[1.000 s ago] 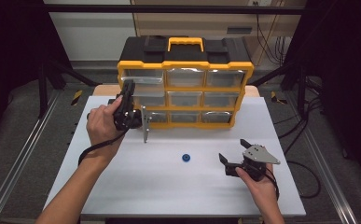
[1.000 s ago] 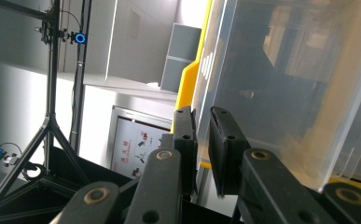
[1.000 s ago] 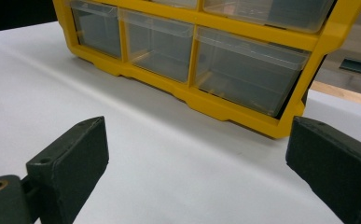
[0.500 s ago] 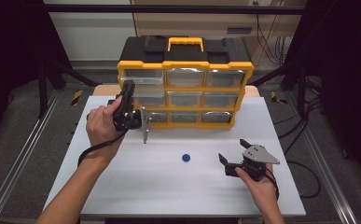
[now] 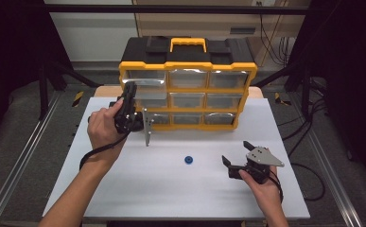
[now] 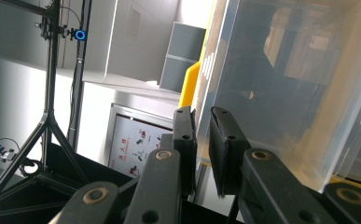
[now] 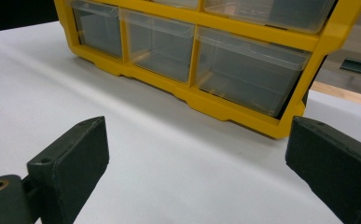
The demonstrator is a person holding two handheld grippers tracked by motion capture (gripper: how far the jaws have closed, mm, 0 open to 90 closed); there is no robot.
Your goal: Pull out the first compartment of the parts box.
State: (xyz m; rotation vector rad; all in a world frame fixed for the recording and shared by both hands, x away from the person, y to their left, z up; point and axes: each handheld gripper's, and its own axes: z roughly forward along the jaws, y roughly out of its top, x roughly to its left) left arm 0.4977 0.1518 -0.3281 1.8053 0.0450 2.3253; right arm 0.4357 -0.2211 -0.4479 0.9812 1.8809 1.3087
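A yellow organizer cabinet [image 5: 188, 67] with clear drawers stands at the back of the white table [image 5: 171, 189]. My left gripper [image 5: 140, 120] [image 6: 201, 112] is at the cabinet's left column, shut on the thin front edge of a clear plastic drawer [image 5: 147, 128] [image 6: 285, 84]. That drawer stands out in front of the cabinet, its lower edge near the table. A small blue round piece [image 5: 188, 159] lies on the table in the middle. To its right, my right gripper [image 5: 236, 152] [image 7: 201, 154] rests low over the table, open and holding nothing, pointing at the cabinet's lower drawers [image 7: 250, 70].
The cabinet has a black top with a yellow carry handle [image 5: 187, 44]. Dark frame posts and metal rails [image 5: 24, 156] flank the table. A cable [image 5: 308, 170] trails off the right edge. Bare white table lies between the two grippers.
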